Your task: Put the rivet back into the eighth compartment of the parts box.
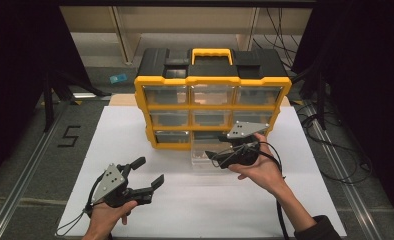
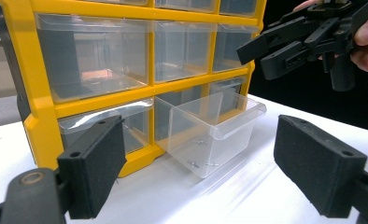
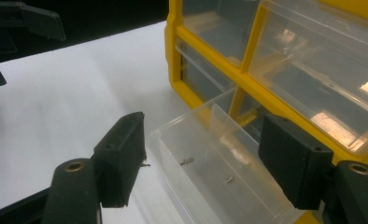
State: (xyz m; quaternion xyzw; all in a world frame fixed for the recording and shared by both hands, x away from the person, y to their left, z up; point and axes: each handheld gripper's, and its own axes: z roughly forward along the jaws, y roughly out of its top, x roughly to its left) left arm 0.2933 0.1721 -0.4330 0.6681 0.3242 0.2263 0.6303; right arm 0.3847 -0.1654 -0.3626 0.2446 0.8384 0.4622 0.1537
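The clear drawer [image 1: 206, 152] sticks out from the bottom row of the yellow box [image 1: 212, 107], in the middle, and rests on the white table [image 1: 195, 210]. A few small screws [image 3: 187, 161] lie on its floor. The right claw [image 1: 216, 159] hangs just above the drawer's front right corner. In the right gripper view the drawer [image 3: 219, 172] sits below and between the two black jaws, but they do not touch it. The jaws stand wide apart and hold nothing.

The right hand [image 1: 260, 167] comes in from the lower right with the sleeve at the picture's edge. It holds the claw pointing left, across the drawer. In the left gripper view this claw [image 2: 261, 56] floats up high at the top right, over the drawer [image 2: 210, 135].

The left claw [image 1: 150, 172] is down on the left, well apart from the drawer, close over the table. Its jaws are wide open too, with nothing in them. It points up and right, toward the box. The left hand [image 1: 107, 215] holds it from below.

The right hand and claw cover part of the drawer's right side in the high view. The screws are tiny and blurry, so I cannot count them. What lies in the other drawers is hard to make out.
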